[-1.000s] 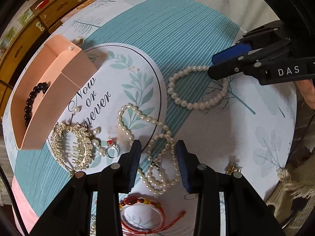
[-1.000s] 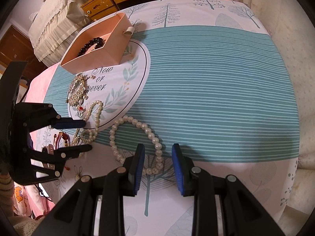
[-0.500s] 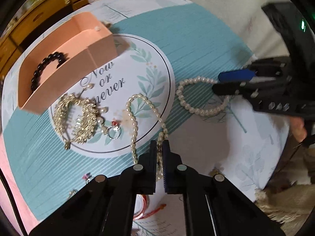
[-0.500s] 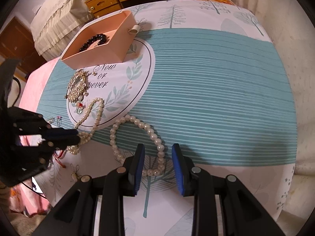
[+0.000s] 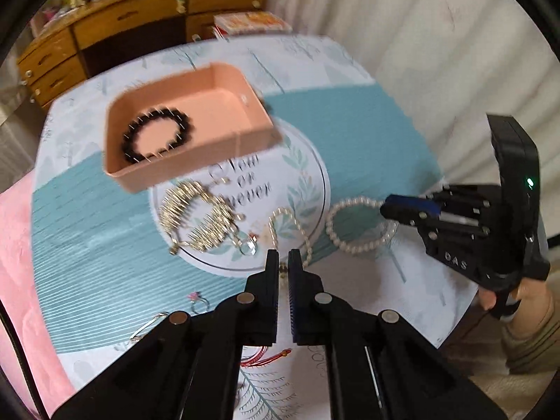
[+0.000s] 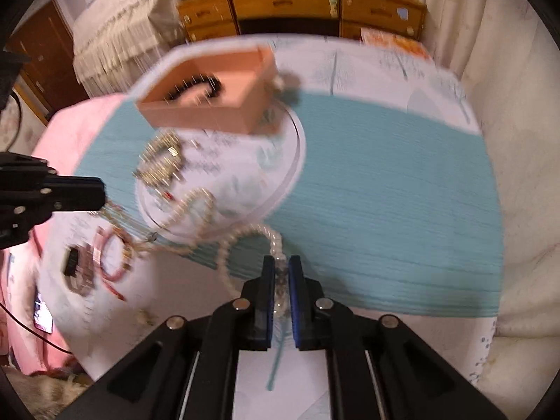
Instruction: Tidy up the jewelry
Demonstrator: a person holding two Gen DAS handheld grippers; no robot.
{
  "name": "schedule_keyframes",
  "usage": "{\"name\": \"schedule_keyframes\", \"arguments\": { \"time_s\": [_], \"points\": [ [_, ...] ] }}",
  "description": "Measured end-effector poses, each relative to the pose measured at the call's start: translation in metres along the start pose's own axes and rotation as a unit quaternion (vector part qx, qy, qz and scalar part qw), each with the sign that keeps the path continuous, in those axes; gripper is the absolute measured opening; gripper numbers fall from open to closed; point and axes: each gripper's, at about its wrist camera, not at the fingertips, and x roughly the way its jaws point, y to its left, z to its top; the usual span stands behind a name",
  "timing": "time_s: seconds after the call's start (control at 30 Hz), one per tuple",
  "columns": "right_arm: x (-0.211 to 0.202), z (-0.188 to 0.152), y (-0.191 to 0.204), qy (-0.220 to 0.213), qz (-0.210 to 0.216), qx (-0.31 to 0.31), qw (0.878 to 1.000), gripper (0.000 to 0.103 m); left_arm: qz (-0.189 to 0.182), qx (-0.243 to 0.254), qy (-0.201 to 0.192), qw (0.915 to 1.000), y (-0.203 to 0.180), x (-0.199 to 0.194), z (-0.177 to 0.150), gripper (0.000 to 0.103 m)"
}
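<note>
Wooden drawers (image 5: 115, 35) and pale curtains stand behind a round desk (image 5: 367, 133) under a teal-striped, leaf-printed cloth, where the jewelry lies scattered beside a peach box (image 5: 189, 129) that already holds a black bead bracelet (image 5: 155, 138). In the right wrist view the right tongs (image 6: 280, 266) have just been closing and now pinch the near side of the pearl bracelet (image 6: 245, 241), beads visible between the narrow jaws; its loop hangs away from the tips toward the desk, elongated rather than round. The left tongs (image 5: 283, 257) are shut tight on the long pearl necklace (image 5: 290, 224), which trails from the tips across the printed circle, its long axis running roughly away from the camera. Both strands look light and limp, the beads hard, smooth and likely to roll under the pads, so a grip across the string between two beads should hold best. They will probably swing and drape when carried, and may snag the gold comb (image 5: 196, 217) or the ring (image 5: 248, 246) lying near the necklace.
</note>
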Motion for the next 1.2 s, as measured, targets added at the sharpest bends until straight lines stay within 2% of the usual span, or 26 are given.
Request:
{"name": "schedule_keyframes", "arguments": {
  "time_s": [0.3,0.4,0.47,0.53,0.6,0.87,1.0,1.2],
  "points": [
    [-0.071,0.062,0.035,-0.103,0.007,-0.007,0.995,0.007,0.020,-0.025,-0.100,0.9945,0.005,-0.090,0.033,0.003],
    [-0.080,0.076,0.046,-0.120,0.006,-0.013,0.993,0.007,0.019,-0.014,-0.106,0.9941,0.003,-0.102,0.038,0.003],
    [-0.082,0.080,0.051,-0.123,0.007,-0.015,0.992,0.007,0.030,0.006,-0.101,0.9944,-0.002,-0.100,0.035,0.013],
    [-0.081,0.082,0.055,-0.123,0.007,-0.016,0.992,0.007,0.051,0.019,-0.096,0.9939,-0.007,-0.089,0.029,0.041],
    [-0.078,0.082,0.057,-0.119,0.009,-0.016,0.993,0.007,0.057,0.027,-0.084,0.9944,-0.009,-0.075,0.021,0.052],
    [-0.064,0.069,0.055,-0.094,0.014,-0.013,0.995,0.007,0.045,0.031,-0.004,0.9985,-0.010,-0.004,-0.006,0.051],
    [-0.059,0.064,0.051,-0.087,0.017,-0.006,0.996,0.007,0.032,0.011,0.036,0.9988,-0.005,0.032,-0.011,0.036],
    [-0.052,0.061,0.046,-0.079,0.020,0.001,0.997,0.008,0.022,-0.035,0.062,0.9972,0.007,0.065,-0.007,0.024]
  ]
}}
